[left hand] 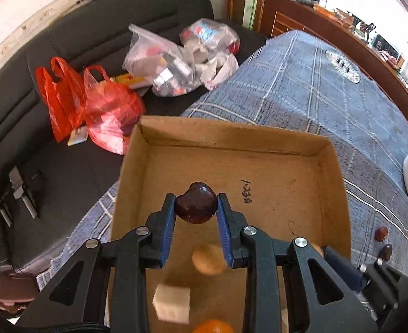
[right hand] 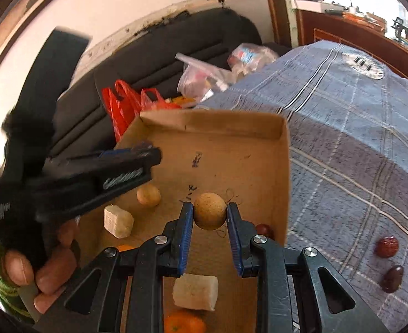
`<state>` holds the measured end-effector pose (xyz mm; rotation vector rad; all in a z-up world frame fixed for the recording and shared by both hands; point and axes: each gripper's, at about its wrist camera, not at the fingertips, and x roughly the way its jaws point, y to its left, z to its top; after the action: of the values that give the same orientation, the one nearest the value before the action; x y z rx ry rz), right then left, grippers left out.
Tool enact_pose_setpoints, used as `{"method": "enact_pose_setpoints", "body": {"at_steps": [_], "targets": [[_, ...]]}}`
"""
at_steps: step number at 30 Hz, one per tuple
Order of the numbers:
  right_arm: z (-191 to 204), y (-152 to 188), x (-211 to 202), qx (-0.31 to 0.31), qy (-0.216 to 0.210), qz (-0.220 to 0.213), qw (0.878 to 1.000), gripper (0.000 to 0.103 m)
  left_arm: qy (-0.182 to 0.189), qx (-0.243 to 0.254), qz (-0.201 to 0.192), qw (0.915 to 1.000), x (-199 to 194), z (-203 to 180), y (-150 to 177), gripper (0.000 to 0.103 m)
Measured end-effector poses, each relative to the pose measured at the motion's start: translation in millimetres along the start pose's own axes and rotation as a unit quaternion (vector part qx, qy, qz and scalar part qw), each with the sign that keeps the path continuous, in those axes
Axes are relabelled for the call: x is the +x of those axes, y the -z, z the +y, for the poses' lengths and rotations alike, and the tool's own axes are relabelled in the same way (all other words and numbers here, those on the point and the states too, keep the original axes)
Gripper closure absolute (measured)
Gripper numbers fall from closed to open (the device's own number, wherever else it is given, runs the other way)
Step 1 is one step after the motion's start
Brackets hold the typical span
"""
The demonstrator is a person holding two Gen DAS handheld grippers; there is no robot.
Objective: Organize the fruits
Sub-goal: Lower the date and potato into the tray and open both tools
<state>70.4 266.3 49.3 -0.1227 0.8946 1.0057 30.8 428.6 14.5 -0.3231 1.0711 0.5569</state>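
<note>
A dark plum point(left hand: 196, 206) is held by the left tongs point(left hand: 196, 208) and a longan point(right hand: 210, 215) by the right tongs point(right hand: 210, 216) over the cardboard box point(right hand: 286, 183), several fruits already inside; two red dates point(right hand: 387, 246) are left at 4 o'clock.

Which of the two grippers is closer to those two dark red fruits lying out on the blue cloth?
Right. The right gripper hangs by the box wall nearest the dark red fruits; the left gripper is over the box's far side.

Your left gripper point(left hand: 196, 208) holds a dark red fruit point(left hand: 196, 204) over the cardboard box point(left hand: 334, 183) on the blue cloth point(left hand: 315, 88).
</note>
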Motion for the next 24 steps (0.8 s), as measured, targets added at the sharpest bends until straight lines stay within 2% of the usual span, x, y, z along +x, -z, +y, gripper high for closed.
{"method": "enact_pose_setpoints", "body": {"at_steps": [3,11,15,18,20,21,24], "targets": [[2.5,2.3,11.2,-0.009,0.003,0.017,1.0,0.079,0.001,-0.002,0.019,0.9998,13.3,0.1,-1.0,0.076],[9.1,2.5,24.0,-0.027,0.015,0.046,0.998,0.077,-0.008,0.003,0.011,0.9999,13.1,-3.7,0.2,0.075],[12.2,2.1,22.9,-0.033,0.018,0.044,0.998,0.075,-0.009,0.002,0.012,0.9999,13.8,-1.7,0.5,0.074],[13.5,3.6,19.8,-0.036,0.019,0.041,0.998,0.068,-0.004,0.002,0.012,0.9999,12.0,-1.1,0.4,0.068],[15.0,4.9,15.3,-0.035,0.023,0.036,0.998,0.057,-0.004,0.0,0.008,1.0,8.4,-0.5,0.5,0.059],[15.7,5.6,12.1,-0.035,0.024,0.032,0.999,0.056,-0.005,-0.001,0.007,1.0,6.4,-0.2,0.6,0.056],[17.1,8.1,0.8,-0.037,0.024,0.022,0.999,0.056,0.0,-0.004,-0.004,1.0,-3.9,1.7,1.8,0.056]]}}
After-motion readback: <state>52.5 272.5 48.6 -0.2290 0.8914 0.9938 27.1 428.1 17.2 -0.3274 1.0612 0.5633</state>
